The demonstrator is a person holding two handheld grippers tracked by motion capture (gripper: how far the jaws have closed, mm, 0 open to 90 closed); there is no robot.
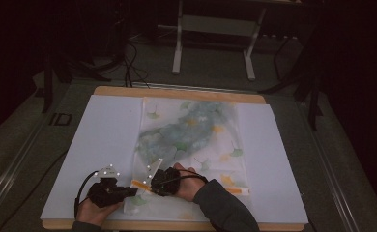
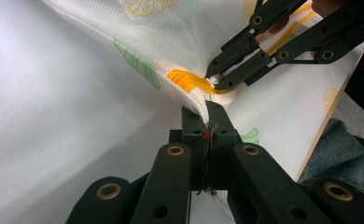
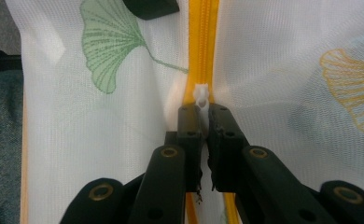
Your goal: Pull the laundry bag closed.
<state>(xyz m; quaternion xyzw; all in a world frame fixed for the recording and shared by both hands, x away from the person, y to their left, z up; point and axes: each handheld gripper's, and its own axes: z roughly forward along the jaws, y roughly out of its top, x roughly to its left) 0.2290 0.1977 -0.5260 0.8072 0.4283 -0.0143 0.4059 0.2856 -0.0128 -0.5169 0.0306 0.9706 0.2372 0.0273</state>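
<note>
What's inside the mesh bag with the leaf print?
Through the white mesh bag a crumpled blue-green bundle shows, probably cloth. The weave blurs it, so what it is stays unclear. The yellow zipper runs along the bag's near end.

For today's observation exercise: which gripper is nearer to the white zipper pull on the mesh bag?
Right. The right gripper is shut on the white zipper pull on the yellow zipper. The left gripper pinches the mesh bag fabric just beside the zipper, apart from the pull.

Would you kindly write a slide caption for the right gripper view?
Right claw shut on the white zipper pull of a leaf-printed mesh bag with a yellow zipper.
</note>
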